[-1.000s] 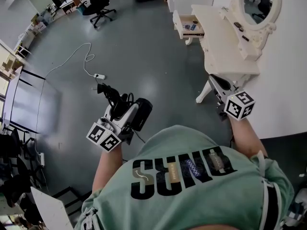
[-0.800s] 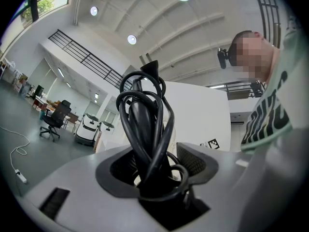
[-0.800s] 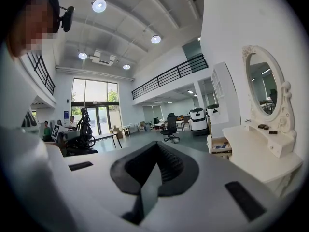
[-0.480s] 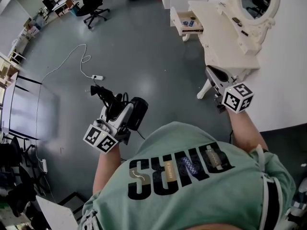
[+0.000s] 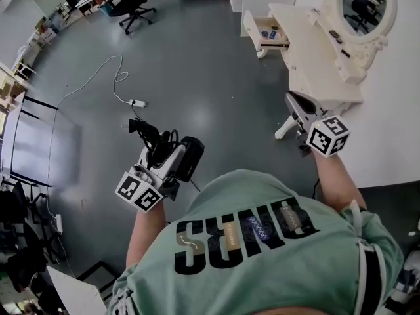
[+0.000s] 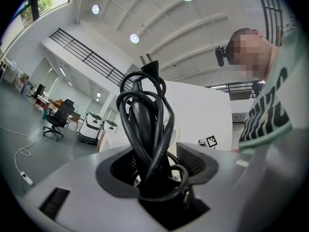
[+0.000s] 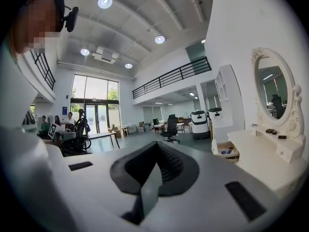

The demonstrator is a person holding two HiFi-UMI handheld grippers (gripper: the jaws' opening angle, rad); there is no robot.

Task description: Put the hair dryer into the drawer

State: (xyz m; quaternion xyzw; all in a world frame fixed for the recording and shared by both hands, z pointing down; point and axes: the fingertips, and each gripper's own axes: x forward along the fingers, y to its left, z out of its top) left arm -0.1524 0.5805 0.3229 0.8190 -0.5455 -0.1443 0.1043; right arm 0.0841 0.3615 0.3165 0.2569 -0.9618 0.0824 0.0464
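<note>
The black hair dryer is carried above the floor at the left, its cord wound round the handle. My left gripper is shut on it, and the handle and cord stand between the jaws of the left gripper. My right gripper hovers beside the near end of the cream dressing table, shut and holding nothing. The same right gripper shows its pads meeting. The table's drawer stands pulled out at the far end, and this open drawer has small items inside.
An oval mirror tops the table against the white wall. A power strip with a white cable lies on the grey floor. An office chair stands at the back, and a dark panel at the left.
Both grippers have drifted a little across the floor with the person. The hair dryer stays in the left gripper, and neither gripper's jaws have changed.
</note>
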